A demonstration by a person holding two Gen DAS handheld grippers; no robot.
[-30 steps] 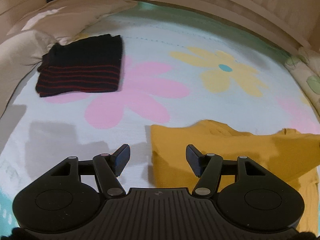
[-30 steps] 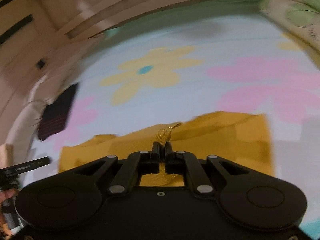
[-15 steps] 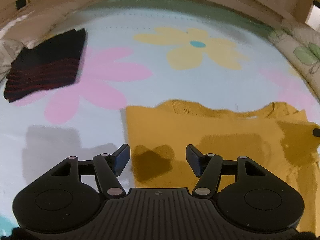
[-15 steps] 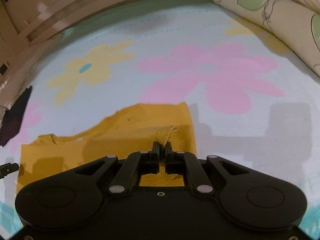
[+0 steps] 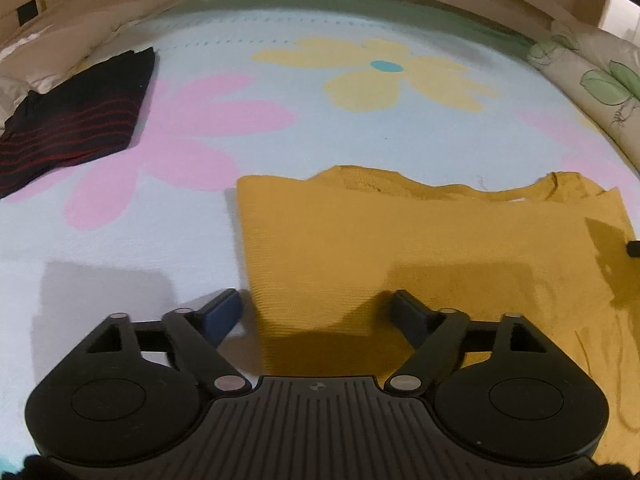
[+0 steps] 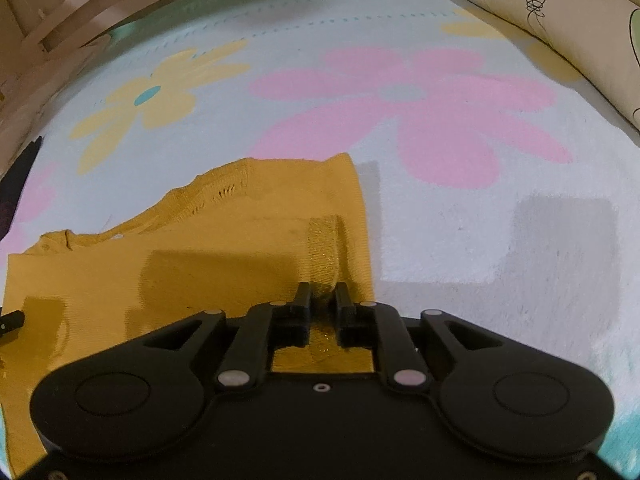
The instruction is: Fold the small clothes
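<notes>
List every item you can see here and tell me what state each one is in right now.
Mustard yellow top: lying flat, partly folded.
Black red-striped garment: folded, set aside.
Left gripper: open, jaws just widened, straddling the top's edge, nothing gripped.
Right gripper: jaws just parted slightly, a fold of the top between them.
Floral blanket: spread flat.

The mustard-yellow top [image 5: 420, 248] is looking like a fine ribbed knit, matt, with an open lacy weave near its neckline and a slightly sparkly ribbed cuff [image 6: 322, 252]. The flower-print blanket [image 6: 480, 240] it's lying on is reading as fuzzy, terry-like cloth, and the black garment with red stripes [image 5: 76, 116] is looking like soft matt fabric. Both grippers [image 5: 316, 312] [image 6: 322, 304] are showing up as matt black plastic with small shiny metal pins, and the bed frame [image 6: 60, 12] is looking like pale smooth wood.
</notes>
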